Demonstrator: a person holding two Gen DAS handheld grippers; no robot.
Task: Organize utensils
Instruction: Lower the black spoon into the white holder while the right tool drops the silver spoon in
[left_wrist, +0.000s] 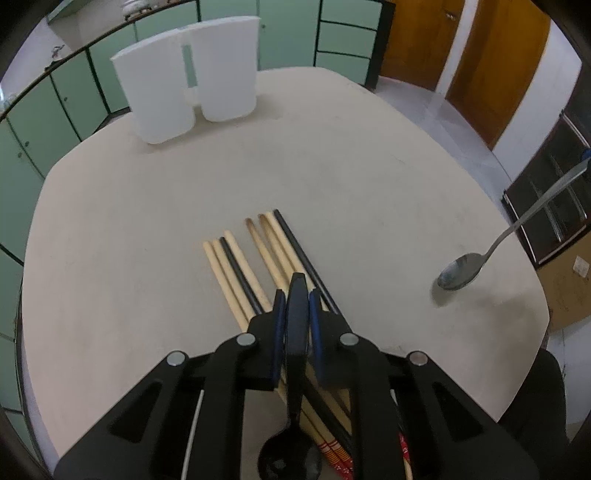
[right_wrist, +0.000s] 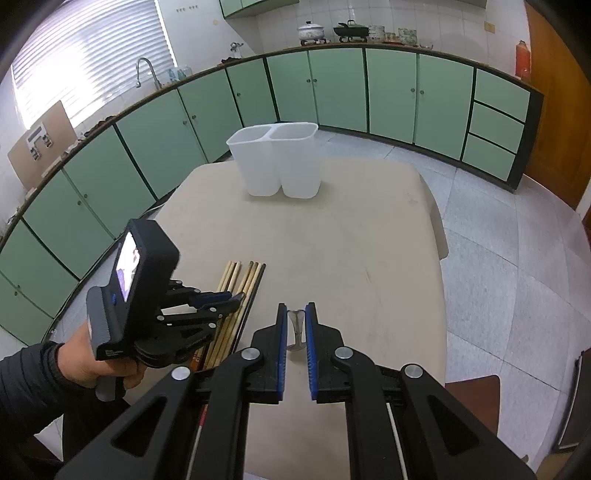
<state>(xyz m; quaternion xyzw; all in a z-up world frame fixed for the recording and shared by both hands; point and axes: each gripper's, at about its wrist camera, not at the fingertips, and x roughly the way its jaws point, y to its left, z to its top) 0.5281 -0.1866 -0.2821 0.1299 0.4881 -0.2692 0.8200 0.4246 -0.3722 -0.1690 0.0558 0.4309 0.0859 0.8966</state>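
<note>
My left gripper (left_wrist: 297, 291) is shut on the handle of a black spoon (left_wrist: 297, 332), whose bowl hangs back under the jaws. Below it, several wooden and black chopsticks (left_wrist: 240, 266) lie side by side on the beige table (left_wrist: 147, 240). A metal spoon (left_wrist: 460, 271) hovers just above the table at the right, bowl down. My right gripper (right_wrist: 296, 306) is shut on the metal spoon's handle (right_wrist: 297, 328). In the right wrist view a hand holds the left gripper (right_wrist: 229, 299) over the chopsticks (right_wrist: 243, 280). A white two-compartment holder (right_wrist: 275, 162) stands empty at the table's far end.
Green cabinets (right_wrist: 332, 88) curve round behind the table. A chair seat (right_wrist: 472, 391) sits at the near right table corner. A cardboard box (left_wrist: 569, 288) and a dark rack (left_wrist: 546, 214) stand on the floor past the right edge. Bare tabletop (right_wrist: 351, 240) lies between chopsticks and holder.
</note>
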